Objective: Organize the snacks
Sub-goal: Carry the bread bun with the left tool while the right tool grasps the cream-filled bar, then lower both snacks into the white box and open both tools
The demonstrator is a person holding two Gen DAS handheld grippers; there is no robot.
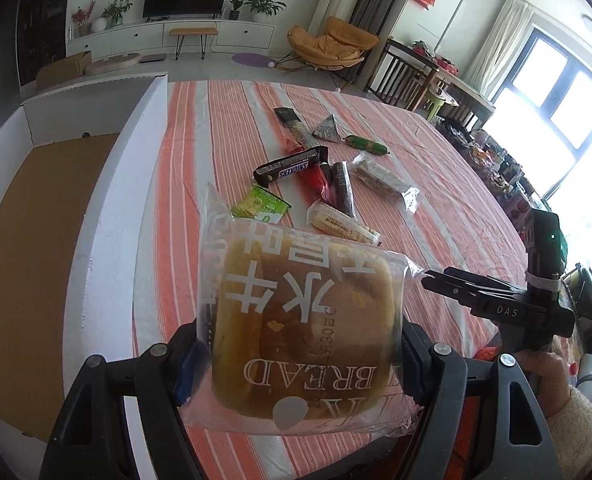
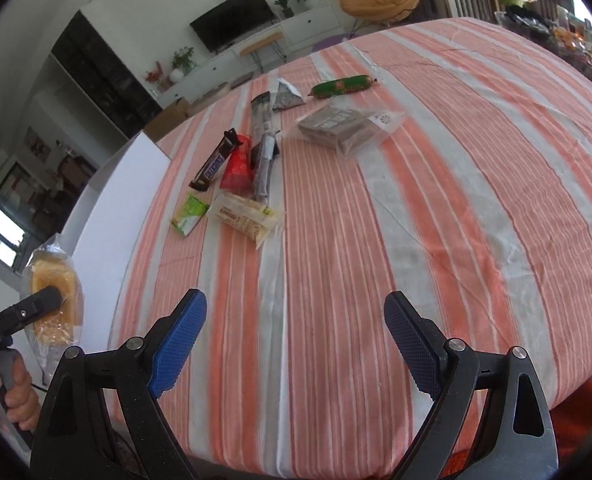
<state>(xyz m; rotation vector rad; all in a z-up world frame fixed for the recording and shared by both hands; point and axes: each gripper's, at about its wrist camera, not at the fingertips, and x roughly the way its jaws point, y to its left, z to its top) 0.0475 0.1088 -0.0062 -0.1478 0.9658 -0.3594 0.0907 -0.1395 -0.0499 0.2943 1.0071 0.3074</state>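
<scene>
My left gripper is shut on a clear-wrapped bread pack, held above the table's left edge next to the white box. The bread pack also shows in the right wrist view. My right gripper is open and empty above the striped cloth; it also shows in the left wrist view. Loose snacks lie mid-table: a Snickers bar, a green sachet, a cream biscuit pack, a red packet and a green sausage.
The white box has a brown cardboard floor and stands at the table's left edge. A clear pack of dark bars, a grey triangular packet and dark stick packs lie further back. Clutter lines the table's far right side.
</scene>
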